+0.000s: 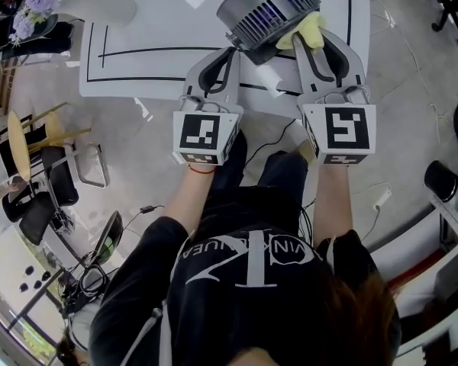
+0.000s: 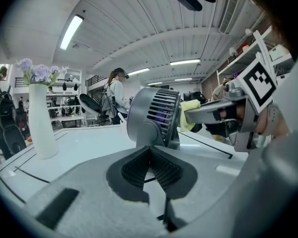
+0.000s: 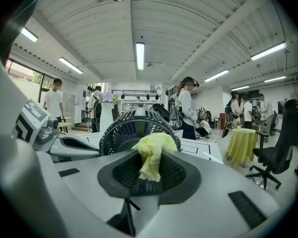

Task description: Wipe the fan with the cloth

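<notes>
White surface (image 1: 137, 29) holds the fan (image 1: 263, 6), probably light and tippy, at its near edge. Right hand-held gripper (image 3: 150, 170) clamps the soft cloth (image 3: 151, 150) against its grille; left hand-held gripper (image 2: 150, 155), closed and empty, is by the base, likely the best bracing spot.

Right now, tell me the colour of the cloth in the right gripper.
Pale yellow. The cloth shows best in the right gripper view.
</notes>
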Tool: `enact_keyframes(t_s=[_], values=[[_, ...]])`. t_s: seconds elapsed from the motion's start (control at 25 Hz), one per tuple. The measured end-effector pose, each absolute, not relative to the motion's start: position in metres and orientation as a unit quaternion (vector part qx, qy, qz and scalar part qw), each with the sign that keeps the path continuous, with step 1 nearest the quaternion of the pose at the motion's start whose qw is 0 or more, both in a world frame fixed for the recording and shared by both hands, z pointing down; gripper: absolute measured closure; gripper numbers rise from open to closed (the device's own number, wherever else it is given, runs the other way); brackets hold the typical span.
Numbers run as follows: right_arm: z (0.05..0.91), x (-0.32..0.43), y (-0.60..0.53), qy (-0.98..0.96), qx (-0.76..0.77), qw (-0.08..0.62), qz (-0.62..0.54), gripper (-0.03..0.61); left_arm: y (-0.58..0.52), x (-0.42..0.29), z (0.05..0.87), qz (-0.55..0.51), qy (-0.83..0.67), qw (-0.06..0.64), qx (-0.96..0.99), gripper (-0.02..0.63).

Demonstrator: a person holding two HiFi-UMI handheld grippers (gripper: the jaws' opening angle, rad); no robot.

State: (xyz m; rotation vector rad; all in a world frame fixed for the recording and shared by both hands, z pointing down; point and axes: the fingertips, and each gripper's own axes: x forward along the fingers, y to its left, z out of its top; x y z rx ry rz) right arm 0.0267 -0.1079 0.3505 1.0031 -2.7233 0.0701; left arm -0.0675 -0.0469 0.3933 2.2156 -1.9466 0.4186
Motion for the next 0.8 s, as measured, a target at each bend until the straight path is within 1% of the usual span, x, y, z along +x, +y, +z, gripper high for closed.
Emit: enact_keyframes(t_s=[0.36, 0.8], values=[[0.384, 0.027, -0.124, -0.922, 0.357, 0.129, 0.08, 0.488, -0.051, -0.077, 0.397, 0.141, -0.655, 0.086, 0.738, 0.603], [0.415, 0.017, -0.123, -0.917, 0.35, 0.15, 0.119, 0.488, -0.043, -0.093, 0.406, 0.145, -0.664, 0.093, 0.728, 0.603]])
